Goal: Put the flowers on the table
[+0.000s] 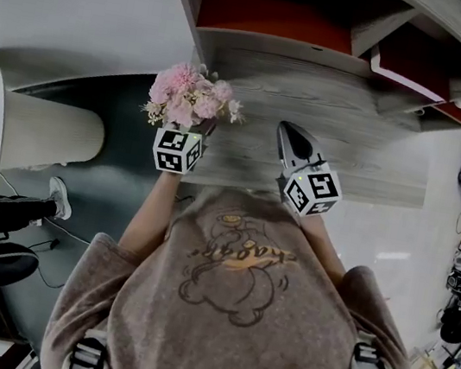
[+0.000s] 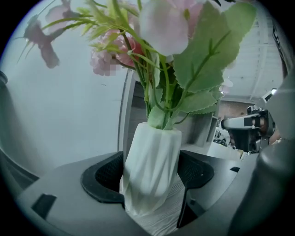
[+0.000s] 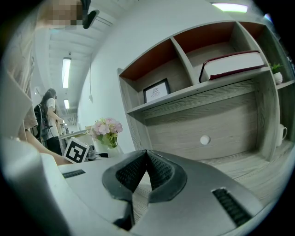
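Note:
A bunch of pink flowers (image 1: 191, 98) with green leaves stands in a white ribbed vase (image 2: 152, 170). My left gripper (image 2: 150, 173) is shut on the vase, one black pad on each side. The vase hangs at the left end of the grey wood table (image 1: 358, 157). Its base is right at the wood, and I cannot tell whether it touches. My right gripper (image 1: 291, 139) hovers over the table to the right of the flowers, shut with nothing in it. In the right gripper view its pads (image 3: 159, 171) meet at the tips, and the flowers (image 3: 107, 126) show far left.
Shelves rise behind the table, holding a framed picture (image 3: 156, 91) and a lying book (image 3: 235, 64). A cup (image 3: 282, 133) stands at the far right. A white round column (image 1: 46, 135) and a seated person's leg (image 1: 7, 212) are left of the table.

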Available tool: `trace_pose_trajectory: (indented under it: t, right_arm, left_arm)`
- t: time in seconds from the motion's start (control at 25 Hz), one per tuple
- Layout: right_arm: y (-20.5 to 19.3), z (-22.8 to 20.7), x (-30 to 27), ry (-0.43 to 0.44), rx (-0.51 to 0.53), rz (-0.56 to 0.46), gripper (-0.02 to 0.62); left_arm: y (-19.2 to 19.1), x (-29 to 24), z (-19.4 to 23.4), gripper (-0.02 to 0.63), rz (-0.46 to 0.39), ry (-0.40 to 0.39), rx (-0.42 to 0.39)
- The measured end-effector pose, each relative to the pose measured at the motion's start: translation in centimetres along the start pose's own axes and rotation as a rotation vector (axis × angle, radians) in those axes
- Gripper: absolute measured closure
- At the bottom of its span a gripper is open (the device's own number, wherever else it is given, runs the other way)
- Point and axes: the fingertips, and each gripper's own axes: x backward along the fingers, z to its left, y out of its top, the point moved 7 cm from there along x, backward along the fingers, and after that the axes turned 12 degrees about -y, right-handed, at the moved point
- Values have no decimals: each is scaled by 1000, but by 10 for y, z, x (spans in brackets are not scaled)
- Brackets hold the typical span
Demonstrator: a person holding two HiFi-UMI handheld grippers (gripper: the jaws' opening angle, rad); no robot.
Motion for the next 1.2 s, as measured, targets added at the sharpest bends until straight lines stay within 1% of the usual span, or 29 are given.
trace_pose_trajectory:
  t: [0.24,0.52,0.84,1.2]
  right_arm:
    - [1,-1,-1,9,-1,0,595]
    - [-1,4,-4,37,4,11,595]
    - [0,21,-13,103,26,16,595]
    - [0,45,-19,178,48,24,595]
  left_arm:
    - [3,2,-4,243,-4,17,4]
    - [10,14,-10,242,-18,36,12]
    - [16,41,-20,242,-55,50,44]
    - [22,84,-43,242,-107,72,81]
